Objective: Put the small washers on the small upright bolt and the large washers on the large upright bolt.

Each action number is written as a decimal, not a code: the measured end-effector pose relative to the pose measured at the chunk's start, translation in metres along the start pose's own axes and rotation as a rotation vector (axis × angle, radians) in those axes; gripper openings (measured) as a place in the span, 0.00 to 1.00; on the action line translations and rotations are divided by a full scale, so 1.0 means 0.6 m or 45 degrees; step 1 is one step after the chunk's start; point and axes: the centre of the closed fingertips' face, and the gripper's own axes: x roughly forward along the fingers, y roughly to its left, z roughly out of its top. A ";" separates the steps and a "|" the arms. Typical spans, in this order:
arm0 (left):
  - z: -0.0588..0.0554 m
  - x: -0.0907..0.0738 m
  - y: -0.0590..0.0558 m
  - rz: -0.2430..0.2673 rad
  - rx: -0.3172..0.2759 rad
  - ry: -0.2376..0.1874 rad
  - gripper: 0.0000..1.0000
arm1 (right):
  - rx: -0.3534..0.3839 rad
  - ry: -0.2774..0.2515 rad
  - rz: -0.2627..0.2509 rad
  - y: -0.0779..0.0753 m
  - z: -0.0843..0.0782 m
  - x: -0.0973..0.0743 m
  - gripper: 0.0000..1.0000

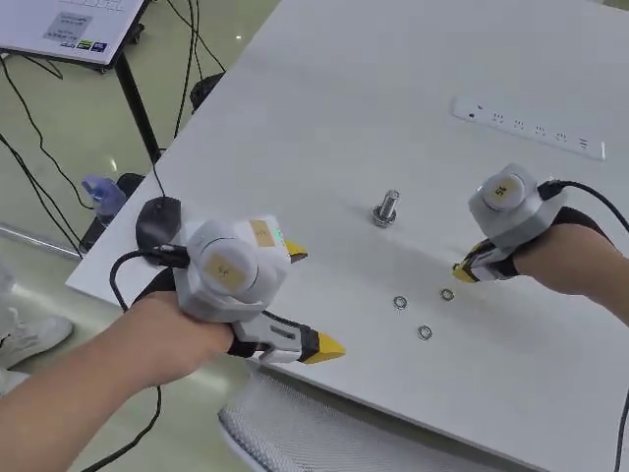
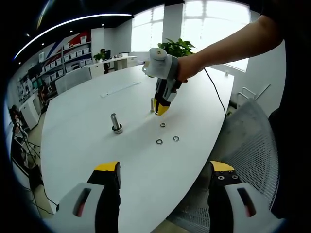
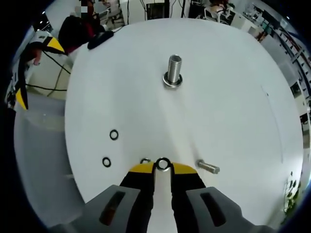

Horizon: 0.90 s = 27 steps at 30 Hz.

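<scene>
The right tool [image 3: 163, 170] is low over the white table [image 1: 344, 98], its jaws drawn narrow and pinching a small washer [image 3: 163, 163] between the yellow tips. The small bolt [image 3: 209, 167] is just beside those tips; in the left gripper view it stands upright. Three loose washers [image 3: 113, 134] [image 3: 106, 161] [image 3: 145, 160] lie flat on the table, one just beside a jaw tip and two farther off. The large upright bolt [image 1: 386, 209] stands well apart from them, with a washer around its base. The left tool [image 1: 313, 298] hangs at the near table edge, jaws wide and holding nothing. A power strip [image 1: 529, 128] lies at the far side.
</scene>
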 end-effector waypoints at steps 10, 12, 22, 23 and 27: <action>0.013 -0.004 0.006 -0.001 0.012 -0.017 0.73 | 0.035 0.000 -0.034 -0.016 -0.033 -0.038 0.12; 0.021 -0.006 0.010 0.004 0.009 -0.029 0.73 | 0.041 0.007 -0.038 -0.019 -0.039 -0.042 0.12; 0.026 0.001 0.011 -0.001 0.016 -0.036 0.76 | 0.050 0.012 -0.073 -0.051 -0.043 -0.063 0.12; 0.026 0.002 0.009 -0.003 0.013 -0.038 0.77 | 0.049 0.011 -0.078 -0.055 -0.041 -0.066 0.12; 0.021 0.005 0.008 -0.005 0.011 -0.028 0.79 | 0.050 -0.003 -0.093 -0.075 -0.031 -0.074 0.12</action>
